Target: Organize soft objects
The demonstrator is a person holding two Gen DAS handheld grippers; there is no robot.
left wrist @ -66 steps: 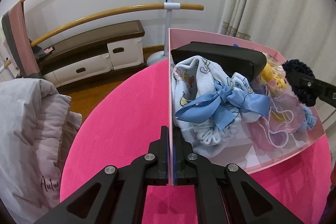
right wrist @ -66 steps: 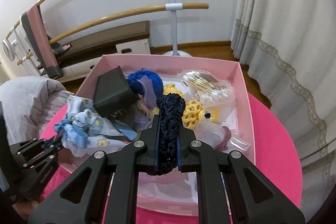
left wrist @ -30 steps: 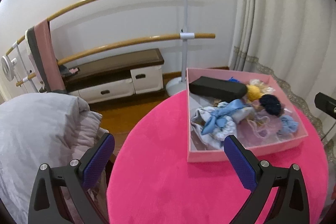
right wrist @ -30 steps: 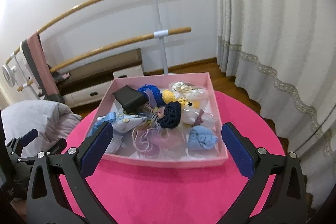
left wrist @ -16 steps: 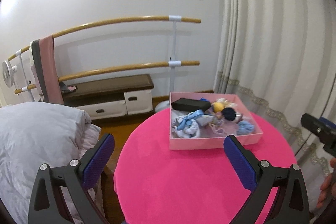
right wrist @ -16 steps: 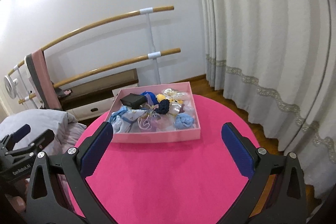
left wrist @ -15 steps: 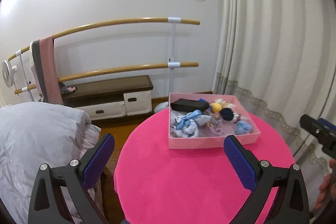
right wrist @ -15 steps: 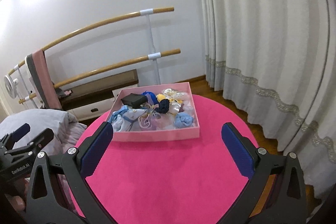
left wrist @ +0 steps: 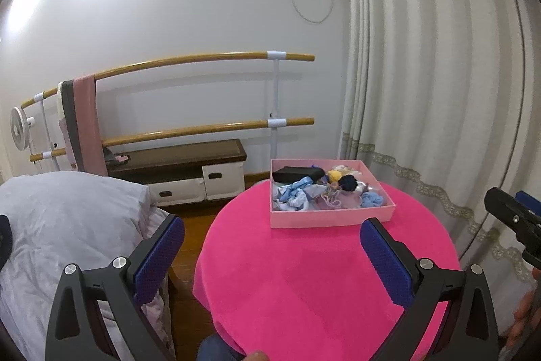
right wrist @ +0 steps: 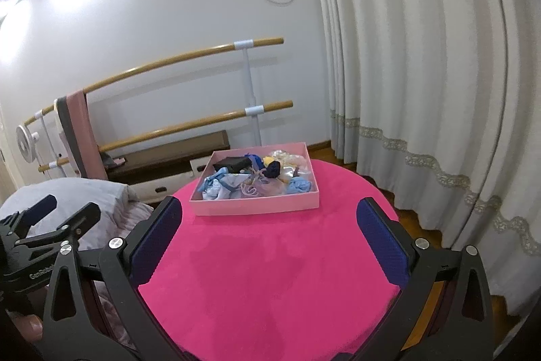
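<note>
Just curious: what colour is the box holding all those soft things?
Pale pink. The box shows best in the right wrist view.

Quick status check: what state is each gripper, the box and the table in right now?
left gripper: open, empty, held back from the table
right gripper: open, empty
pink box: lidless, full of soft items, on the table's far side
dark scrunchie: lying in the box
pink table: bare apart from the box

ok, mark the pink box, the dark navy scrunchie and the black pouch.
pink box (right wrist: 257,205), right wrist view, near outer wall
dark navy scrunchie (left wrist: 348,182), left wrist view, its middle
black pouch (left wrist: 297,174), left wrist view, its top face
</note>
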